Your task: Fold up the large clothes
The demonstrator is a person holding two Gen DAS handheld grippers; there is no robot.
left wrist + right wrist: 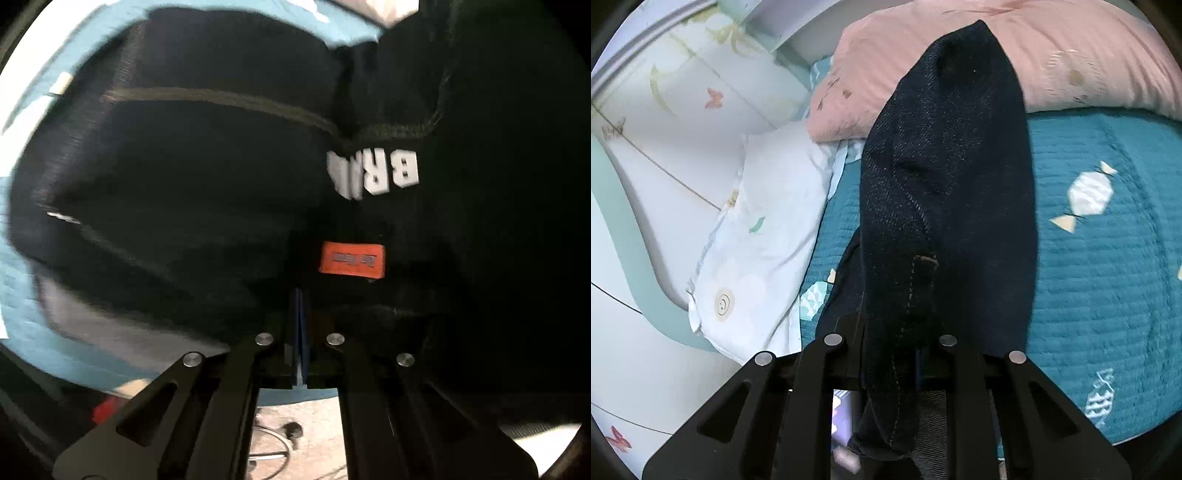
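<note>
Both grippers clamped on jeans (pixel 945 192): left gripper (pixel 301 332) fingers together on cloth near orange label (pixel 351 259), right gripper (pixel 897 354) pinching waistband. Jeans hang over bed (pixel 1108 258), below pink quilt (pixel 1052 55). We judge: keep edges level, tension even, lay flat.

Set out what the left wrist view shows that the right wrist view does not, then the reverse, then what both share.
Left wrist only: white letters printed on the dark fabric, an orange label just ahead of the left gripper, and a stitched seam across the cloth.

Right wrist only: a pink quilt, a white pillow, and candy prints on the teal bedspread.

Both: dark jeans clamped in the jaws; the right gripper pinches a bunched fold near a belt loop. Teal bedding lies underneath.
</note>
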